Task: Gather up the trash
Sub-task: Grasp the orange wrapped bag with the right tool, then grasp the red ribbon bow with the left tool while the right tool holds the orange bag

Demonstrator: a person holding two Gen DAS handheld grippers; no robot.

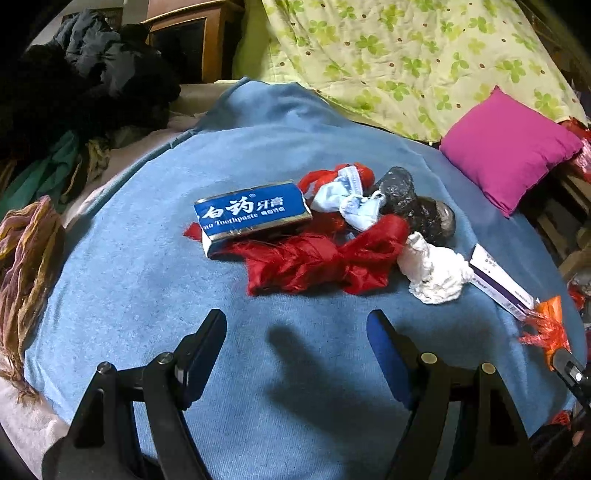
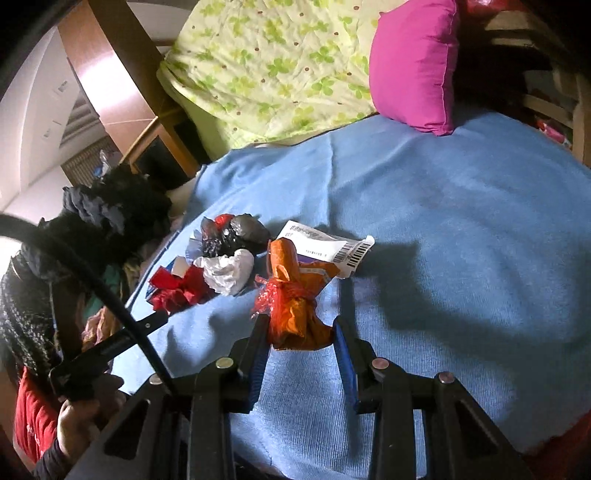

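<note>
Trash lies on a blue blanket [image 1: 258,369]. In the left wrist view I see a blue toothpaste box [image 1: 251,214], a red plastic bag [image 1: 314,258], a light blue face mask [image 1: 351,201], a black bag [image 1: 417,206], a crumpled white tissue [image 1: 432,269] and a white-purple box [image 1: 498,284]. My left gripper [image 1: 297,334] is open and empty, short of the red bag. My right gripper [image 2: 301,328] has its jaws around the lower end of an orange wrapper [image 2: 295,306] tied with red netting. The white-purple box [image 2: 325,243] lies behind it. The orange wrapper also shows in the left wrist view [image 1: 546,325].
A magenta cushion [image 1: 509,147] and a green-flowered quilt [image 1: 388,55] lie at the back. Dark clothes [image 1: 85,85] pile at the left, with a wooden cabinet [image 1: 192,33] behind. A striped scarf [image 1: 26,258] lies at the blanket's left edge.
</note>
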